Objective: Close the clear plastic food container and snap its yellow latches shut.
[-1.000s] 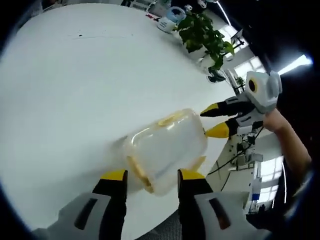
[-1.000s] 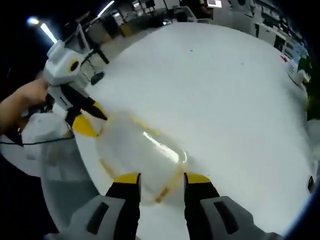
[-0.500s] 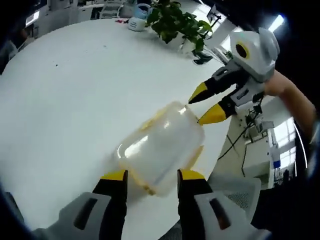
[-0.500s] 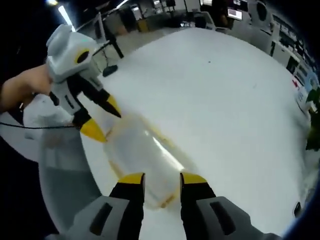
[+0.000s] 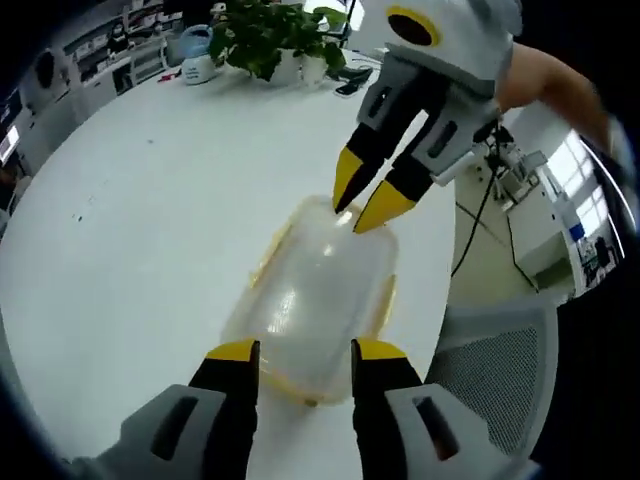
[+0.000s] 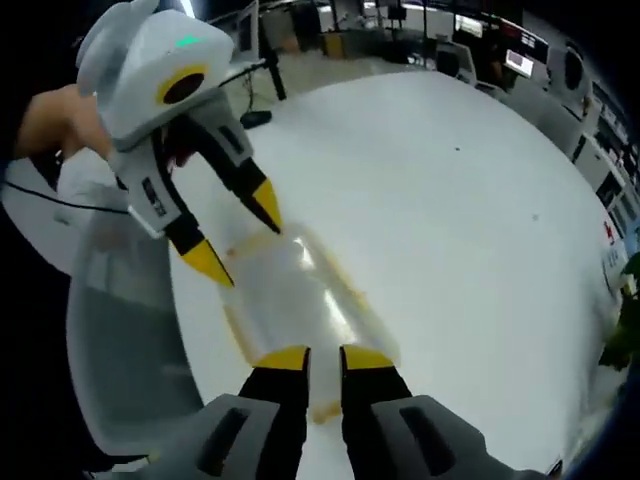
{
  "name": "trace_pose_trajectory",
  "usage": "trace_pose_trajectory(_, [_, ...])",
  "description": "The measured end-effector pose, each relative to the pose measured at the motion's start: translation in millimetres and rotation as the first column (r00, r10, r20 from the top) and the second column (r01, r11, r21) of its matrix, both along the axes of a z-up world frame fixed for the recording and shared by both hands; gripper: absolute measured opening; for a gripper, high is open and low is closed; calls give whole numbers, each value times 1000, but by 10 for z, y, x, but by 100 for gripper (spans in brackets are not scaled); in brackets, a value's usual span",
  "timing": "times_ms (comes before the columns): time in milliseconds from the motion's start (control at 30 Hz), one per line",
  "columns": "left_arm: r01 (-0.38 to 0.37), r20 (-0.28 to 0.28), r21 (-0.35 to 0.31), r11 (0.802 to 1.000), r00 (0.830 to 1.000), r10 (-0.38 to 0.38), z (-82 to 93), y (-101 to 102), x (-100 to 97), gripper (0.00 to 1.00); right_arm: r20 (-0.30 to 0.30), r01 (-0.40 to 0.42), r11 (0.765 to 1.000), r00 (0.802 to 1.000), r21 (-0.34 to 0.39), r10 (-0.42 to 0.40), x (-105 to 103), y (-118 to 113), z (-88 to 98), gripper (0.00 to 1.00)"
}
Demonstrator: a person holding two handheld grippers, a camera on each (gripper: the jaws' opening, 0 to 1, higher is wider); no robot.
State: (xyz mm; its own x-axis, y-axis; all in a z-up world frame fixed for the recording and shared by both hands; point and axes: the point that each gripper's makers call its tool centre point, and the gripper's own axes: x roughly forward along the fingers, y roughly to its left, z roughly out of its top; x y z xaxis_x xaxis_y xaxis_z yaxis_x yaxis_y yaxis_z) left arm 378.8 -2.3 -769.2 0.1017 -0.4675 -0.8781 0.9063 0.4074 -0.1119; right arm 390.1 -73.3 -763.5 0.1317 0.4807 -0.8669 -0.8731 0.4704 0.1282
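the clear container [image 5: 318, 298] lies on the white table [image 5: 130, 230], lid on, with yellow latches [image 5: 268, 250] along its edges. the left claw [image 5: 297, 350] has its jaws apart, one tip at each side of the container's near end. the right claw [image 5: 365, 205] comes in from the far end, its yellow tips close together with only a slim gap, touching the container's far rim. in the right gripper view its own tips [image 6: 314, 357] sit nearly together over the container [image 6: 300, 300], facing the left claw [image 6: 238, 235]. a plant [image 5: 272, 35] stands far beyond the claws.
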Motion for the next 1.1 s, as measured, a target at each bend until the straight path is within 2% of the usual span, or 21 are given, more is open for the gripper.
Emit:
trace_pose_trajectory(67, [54, 7, 0, 999, 999, -54, -4, -46, -28, 35, 13, -25, 1000, 1000, -9, 25, 11, 18, -14, 5])
trace_pose_trajectory(133, [51, 6, 13, 999, 999, -52, -25, -52, -34, 34, 7, -29, 999, 1000, -14, 29, 10, 32, -28, 5])
trace_pose_trajectory(200, [119, 26, 6, 993, 992, -120, -24, -104, -57, 33, 15, -49, 999, 999, -18, 50, 16, 50, -42, 4])
trace_pose_trajectory(300, [165, 50, 0, 986, 985, -164, -20, -162, -76, 30, 17, -76, 997, 997, -13, 76, 27, 82, -66, 4])
trace_pose_trajectory(500, [206, 72, 17, 978, 976, -207, -67, -211, -76, 28, 37, -113, 994, 993, -10, 113, 56, 128, -112, 4])
trace_pose_trajectory(600, [228, 88, 9, 974, 970, -228, -61, -262, -103, 24, 54, -147, 989, 988, 1, 147, 60, 190, -106, 0])
trace_pose_trajectory(700, [252, 109, 18, 968, 961, -252, -105, -311, -123, 22, 57, -150, 989, 987, 13, 149, 76, 240, -103, 0])
trace_pose_trajectory(833, [275, 111, 25, 961, 955, -276, -159, -352, -159, 22, 69, -166, 986, 984, 1, 166, 105, 269, -129, 0])
trace_pose_trajectory(933, [286, 120, 27, 958, 950, -287, -173, -394, -193, 14, 79, -173, 985, 982, -9, 174, 117, 258, -140, 0])
trace_pose_trajectory(1100, [317, 134, 30, 948, 938, -318, -165, -453, -264, 14, 89, -186, 983, 979, -2, 186, 138, 279, -132, 0])
